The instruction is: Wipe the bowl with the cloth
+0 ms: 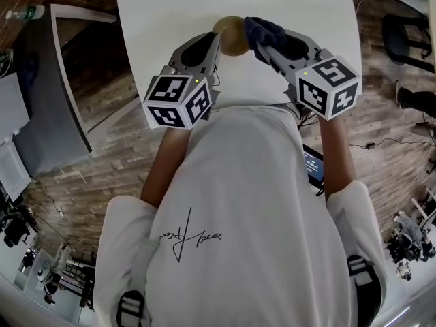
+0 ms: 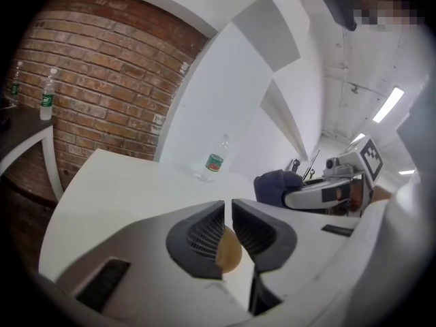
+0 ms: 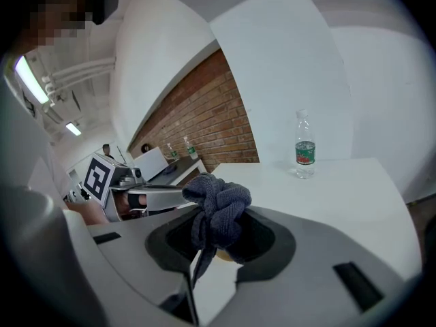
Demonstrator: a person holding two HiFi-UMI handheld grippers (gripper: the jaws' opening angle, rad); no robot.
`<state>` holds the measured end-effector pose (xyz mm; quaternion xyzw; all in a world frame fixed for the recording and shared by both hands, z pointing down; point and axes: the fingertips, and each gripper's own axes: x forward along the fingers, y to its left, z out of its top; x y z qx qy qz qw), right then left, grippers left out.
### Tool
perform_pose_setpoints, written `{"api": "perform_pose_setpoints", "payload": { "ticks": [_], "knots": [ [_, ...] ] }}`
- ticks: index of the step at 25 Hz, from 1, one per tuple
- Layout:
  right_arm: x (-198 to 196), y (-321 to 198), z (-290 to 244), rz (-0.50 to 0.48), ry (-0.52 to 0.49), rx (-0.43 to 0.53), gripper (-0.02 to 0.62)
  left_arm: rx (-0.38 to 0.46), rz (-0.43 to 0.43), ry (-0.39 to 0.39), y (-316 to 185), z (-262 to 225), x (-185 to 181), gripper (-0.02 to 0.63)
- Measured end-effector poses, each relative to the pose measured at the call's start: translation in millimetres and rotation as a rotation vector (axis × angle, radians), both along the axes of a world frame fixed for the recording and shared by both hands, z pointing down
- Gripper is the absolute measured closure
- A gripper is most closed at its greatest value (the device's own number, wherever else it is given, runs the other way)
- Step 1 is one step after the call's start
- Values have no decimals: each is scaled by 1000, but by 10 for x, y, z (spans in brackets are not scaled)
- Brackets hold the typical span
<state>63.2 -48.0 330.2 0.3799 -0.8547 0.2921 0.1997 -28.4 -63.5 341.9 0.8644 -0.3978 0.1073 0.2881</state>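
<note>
L gripper (image 2: 228, 234) clenched on rim of small tan smooth bowl (image 1: 232, 37), over white table (image 1: 163, 19). R gripper (image 3: 216, 240) pinches bunched dark-blue soft cloth (image 3: 216, 206), just beside bowl. Bowl prob. light, rigid, slippery: hold at rim. Cloth limp.

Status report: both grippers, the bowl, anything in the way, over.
Left gripper shut on rim of tan round bowl. Right gripper shut on bunched dark blue cloth, beside bowl. Clear plastic bottle far back on white table, not in the way.
</note>
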Motion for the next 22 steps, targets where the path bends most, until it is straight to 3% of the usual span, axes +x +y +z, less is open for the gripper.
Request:
{"api": "perform_pose_setpoints", "payload": {
  "ticks": [22],
  "knots": [
    [120,364,-556,82,-58,138,488,129,-3,69,94,-706,-55,611]
  ]
}}
